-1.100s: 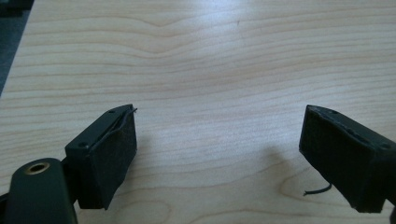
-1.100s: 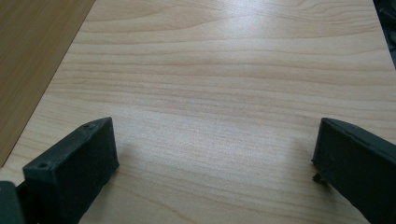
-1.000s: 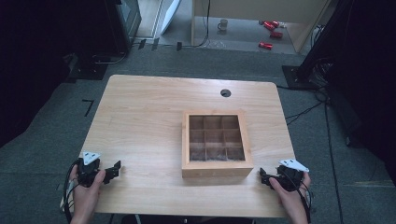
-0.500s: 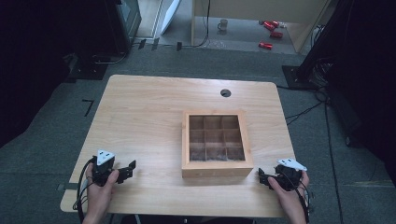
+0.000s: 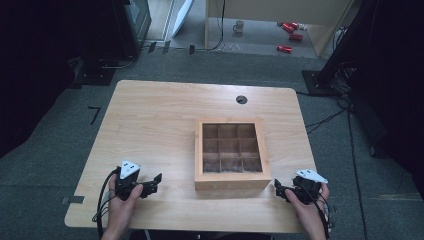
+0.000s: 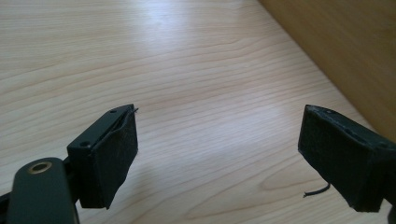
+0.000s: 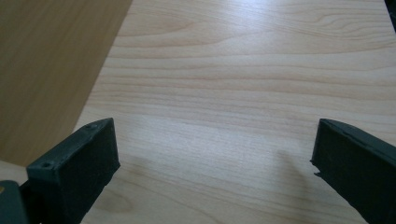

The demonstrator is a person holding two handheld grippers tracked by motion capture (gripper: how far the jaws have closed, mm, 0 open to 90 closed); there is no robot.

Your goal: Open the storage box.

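At the near edge of the pale wooden table (image 5: 165, 120), the left gripper (image 5: 152, 184) and right gripper (image 5: 278, 189) both rest with jaws spread wide (nothing between them). Between them, slightly farther, sits the square wooden nine-compartment box (image 5: 232, 179), apart from both grippers.

The table (image 5: 165, 115) is pale wood with a smooth, faintly sheened finish and clear grain. The compartment box (image 5: 232, 179) near its front edge is wood too, a warmer, matt tone. Both tongs, left (image 6: 219, 158) and right (image 7: 215, 172), look like matt black plastic with rough, slightly frayed pads (image 6: 114, 158).
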